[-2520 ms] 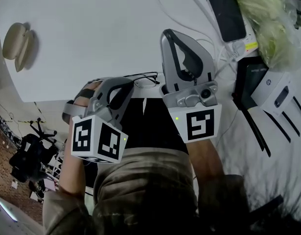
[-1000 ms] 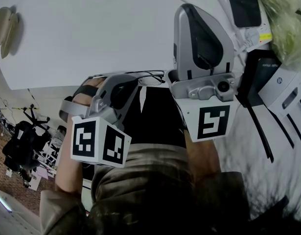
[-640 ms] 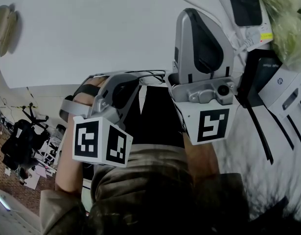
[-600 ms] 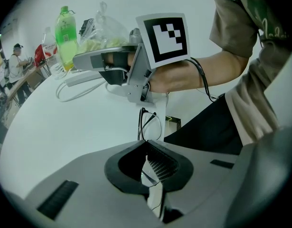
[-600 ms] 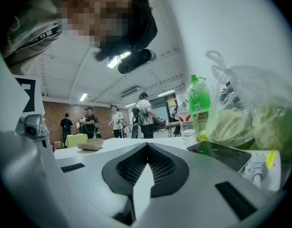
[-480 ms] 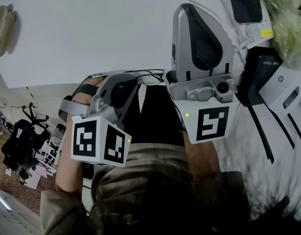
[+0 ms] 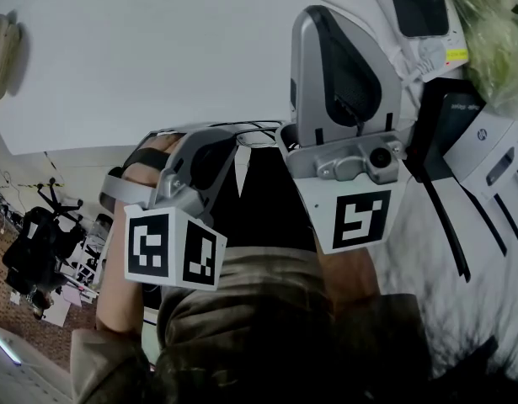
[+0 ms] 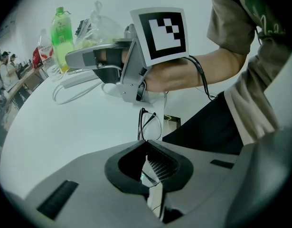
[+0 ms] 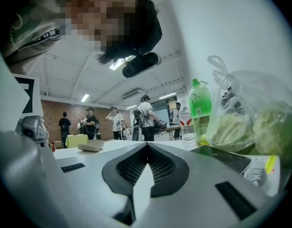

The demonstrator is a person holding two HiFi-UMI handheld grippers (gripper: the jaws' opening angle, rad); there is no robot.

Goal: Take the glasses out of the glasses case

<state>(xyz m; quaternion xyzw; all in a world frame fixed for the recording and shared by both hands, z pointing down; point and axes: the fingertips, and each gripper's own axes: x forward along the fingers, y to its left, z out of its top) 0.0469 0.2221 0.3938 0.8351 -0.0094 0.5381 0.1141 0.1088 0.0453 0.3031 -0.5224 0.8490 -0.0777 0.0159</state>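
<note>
Black-framed glasses point(image 7: 252, 134) lie on the white table point(image 7: 157, 57) at its near edge, outside the case. The beige glasses case point(image 7: 1, 45) sits far off at the table's left and also shows in the right gripper view as the glasses case point(image 9: 90, 146). My left gripper point(image 7: 191, 146) hangs tilted down just short of the glasses, shut and empty. From the left gripper point(image 8: 147, 148) the glasses point(image 8: 148, 124) lie a little beyond the jaws, apart from them. My right gripper point(image 7: 319, 19) is level over the table right of the glasses; the right gripper point(image 9: 146, 147) is shut and holds nothing.
A phone point(image 7: 419, 2), white cables point(image 7: 427, 53), a plastic bag of greens point(image 7: 490, 32) and dark boxes point(image 7: 482, 154) crowd the right side. A green bottle point(image 9: 199, 109) stands by the bag. People stand in the room beyond the table.
Since the earliest frame the right gripper has moved up and forward over the table. Over the last second both grippers have hardly shifted, and the glasses lie where they were.
</note>
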